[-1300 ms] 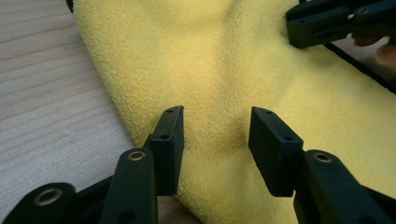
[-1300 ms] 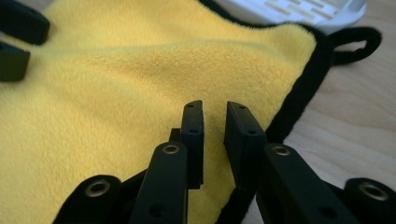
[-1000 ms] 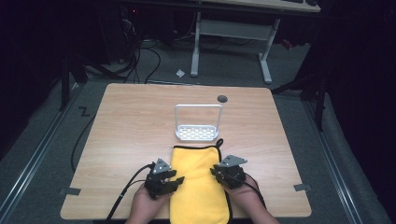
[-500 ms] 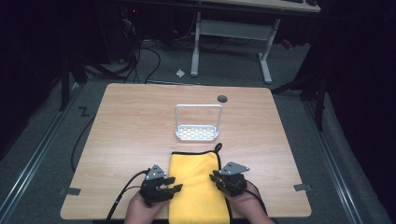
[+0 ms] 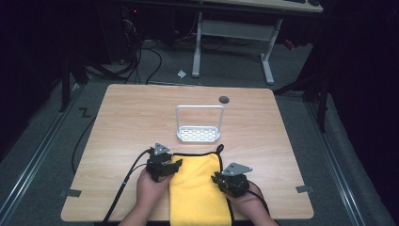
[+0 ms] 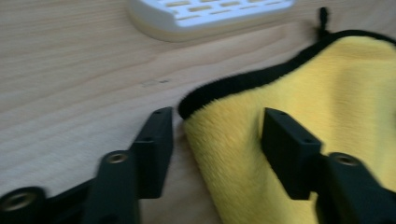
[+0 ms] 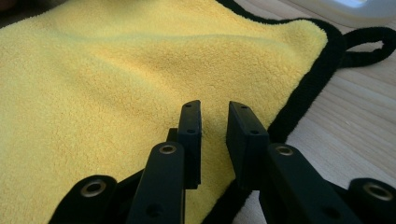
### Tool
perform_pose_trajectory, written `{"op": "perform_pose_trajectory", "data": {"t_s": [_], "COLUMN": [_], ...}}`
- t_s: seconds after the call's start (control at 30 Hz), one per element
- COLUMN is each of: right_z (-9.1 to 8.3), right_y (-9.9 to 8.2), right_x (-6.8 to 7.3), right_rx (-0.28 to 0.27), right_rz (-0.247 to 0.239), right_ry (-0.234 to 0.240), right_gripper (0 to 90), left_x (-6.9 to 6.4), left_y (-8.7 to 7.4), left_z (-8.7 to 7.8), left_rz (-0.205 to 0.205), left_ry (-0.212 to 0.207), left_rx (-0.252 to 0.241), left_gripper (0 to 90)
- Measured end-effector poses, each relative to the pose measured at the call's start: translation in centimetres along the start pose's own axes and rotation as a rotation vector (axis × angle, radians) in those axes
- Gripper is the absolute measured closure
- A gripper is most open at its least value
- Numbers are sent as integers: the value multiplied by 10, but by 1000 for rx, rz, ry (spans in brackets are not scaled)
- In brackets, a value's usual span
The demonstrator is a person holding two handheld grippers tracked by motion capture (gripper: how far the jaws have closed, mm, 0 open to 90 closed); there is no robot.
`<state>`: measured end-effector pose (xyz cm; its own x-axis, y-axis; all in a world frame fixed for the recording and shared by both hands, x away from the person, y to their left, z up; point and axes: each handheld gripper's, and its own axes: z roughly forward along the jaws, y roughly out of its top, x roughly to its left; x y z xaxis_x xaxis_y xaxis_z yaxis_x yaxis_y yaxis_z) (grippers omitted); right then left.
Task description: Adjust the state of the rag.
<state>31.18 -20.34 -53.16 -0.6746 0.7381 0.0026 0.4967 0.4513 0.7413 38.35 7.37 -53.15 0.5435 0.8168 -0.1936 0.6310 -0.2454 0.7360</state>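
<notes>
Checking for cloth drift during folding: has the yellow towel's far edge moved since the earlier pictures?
Yes. The yellow towel has slid toward the person: its far edge, earlier touching the white rack, now lies clear of it.

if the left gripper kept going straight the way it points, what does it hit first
Probably the towel's black-edged corner, lying between the open left gripper's fingers; beyond it, the white tray. Depth is unclear.

- High view: fixed overhead on the person's side, looking forward and down over the whole table, far off
- Left gripper view: low and close, facing the yellow cloth corner and white rack
- Right gripper view: low, close over the same cloth; all views share it
</notes>
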Motion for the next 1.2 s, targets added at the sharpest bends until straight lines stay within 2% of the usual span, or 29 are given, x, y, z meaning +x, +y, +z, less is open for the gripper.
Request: {"op": "perform_pose_trajectory", "data": {"t_s": [0.07, 0.13, 0.2, 0.27, 0.37, 0.47, 0.53, 0.67, 0.77, 0.87, 0.9, 1.0, 1.2], "right_z": [0, -1, -1, -1, -1, -4, -2, 16, 33, 43, 46, 48, 45], "right_y": [0, 0, 0, 0, 1, 8, 18, 35, 43, 45, 44, 43, 41], "right_x": [0, 0, 0, 0, -2, -8, -14, -30, -40, -44, -45, -45, -39], "right_rx": [1, 3, 4, 4, -2, -37, -53, -36, -12, 4, 25, 23, 8], "right_rz": [0, 4, 4, 8, 40, 70, 88, 136, 145, 164, 173, 181, 158], "right_ry": [0, -3, -4, 0, 10, -17, -72, -127, -143, -144, -141, -131, -111], "right_gripper": [763, 763, 763, 760, 711, 660, 621, 509, 409, 388, 373, 404, 603], "left_x": [3, 7, 9, 10, 13, 12, 11, 13, 13, 13, 13, 13, 13], "left_y": [1, 1, 0, -2, -5, -7, -8, -8, -8, -8, -8, -9, -9], "left_z": [1, 1, 0, 0, 0, -1, -1, -1, -1, -1, -1, -1, -2], "left_rz": [-6, -25, -26, -41, -63, -57, -56, -69, -69, -69, -69, -70, -68], "left_ry": [13, 0, -7, -25, -47, -52, -53, -65, -68, -70, -70, -73, -80], "left_rx": [-5, -2, -7, -23, -46, -51, -52, -52, -53, -53, -53, -53, -52], "left_gripper": [618, 666, 693, 700, 701, 698, 699, 699, 696, 695, 693, 692, 690]}}
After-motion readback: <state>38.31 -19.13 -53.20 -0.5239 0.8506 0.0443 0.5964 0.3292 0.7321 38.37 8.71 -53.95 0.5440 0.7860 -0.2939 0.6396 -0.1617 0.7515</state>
